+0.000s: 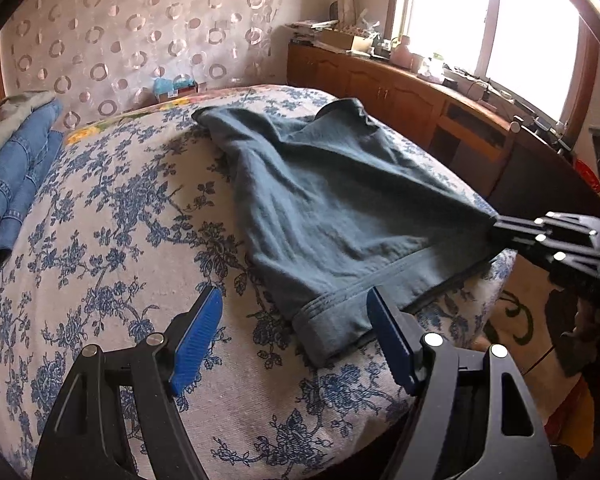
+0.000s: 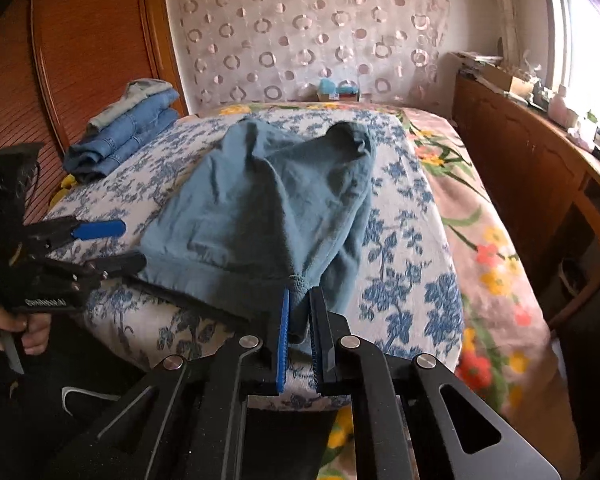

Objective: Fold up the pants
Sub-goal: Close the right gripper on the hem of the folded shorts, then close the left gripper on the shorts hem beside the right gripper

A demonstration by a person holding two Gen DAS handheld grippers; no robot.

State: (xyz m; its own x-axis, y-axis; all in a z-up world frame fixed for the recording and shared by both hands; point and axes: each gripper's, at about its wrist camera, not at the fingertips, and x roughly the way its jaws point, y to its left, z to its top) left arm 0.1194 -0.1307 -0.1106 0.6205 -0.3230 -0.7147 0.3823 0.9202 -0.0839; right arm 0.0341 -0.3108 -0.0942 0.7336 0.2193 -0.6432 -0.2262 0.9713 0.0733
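Dark teal pants lie crumpled on the bed's blue-flowered cover, waistband toward the near edge. My left gripper stands open just above the waistband's left corner, one blue pad on each side and neither touching cloth. In the right wrist view the same pants run away from me. My right gripper is shut on the waistband's right corner, with cloth bunched between the pads. That gripper shows at the right edge of the left wrist view. The left gripper appears at the left, held by a hand.
Folded blue jeans are stacked at the bed's far left corner, seen also as jeans. A low wooden cabinet with clutter runs along the right under a bright window. A wooden wardrobe stands to the left.
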